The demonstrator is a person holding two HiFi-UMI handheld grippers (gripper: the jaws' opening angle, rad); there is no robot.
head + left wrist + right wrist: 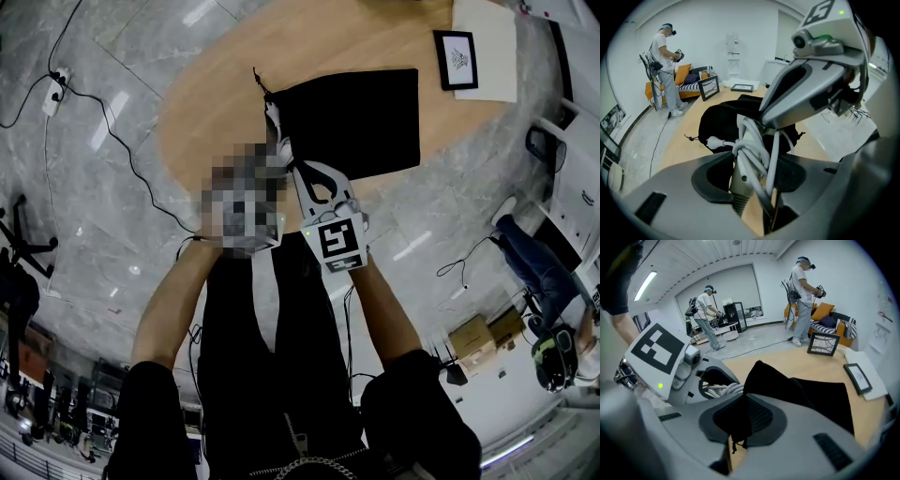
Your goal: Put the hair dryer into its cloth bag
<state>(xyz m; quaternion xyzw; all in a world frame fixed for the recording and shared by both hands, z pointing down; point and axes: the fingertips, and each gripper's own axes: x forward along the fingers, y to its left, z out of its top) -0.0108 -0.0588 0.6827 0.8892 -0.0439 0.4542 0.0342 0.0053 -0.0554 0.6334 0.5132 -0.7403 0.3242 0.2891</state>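
Currently my left tongs (754, 180) clamp the hair dryer (739, 176); my right tongs (740, 425) pinch the cloth bag (820, 399) (thin hold). Risk: the protruding plug (714, 142) snags the bag's mouth.

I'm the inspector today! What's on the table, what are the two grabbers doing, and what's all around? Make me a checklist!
Surface: oval wooden table.
Job's things: black cloth bag lies on the table; hair dryer is outside it, near its mouth.
Clutter: flat picture frame on a white sheet; standing frame.
Grippers: left gripper holds the hair dryer; right gripper pinches the bag's raised edge.
Cables: white cord wound round the dryer; power strip and black cable on the floor.
Surroundings: grey stone floor; orange sofa; person by the sofa; second person.
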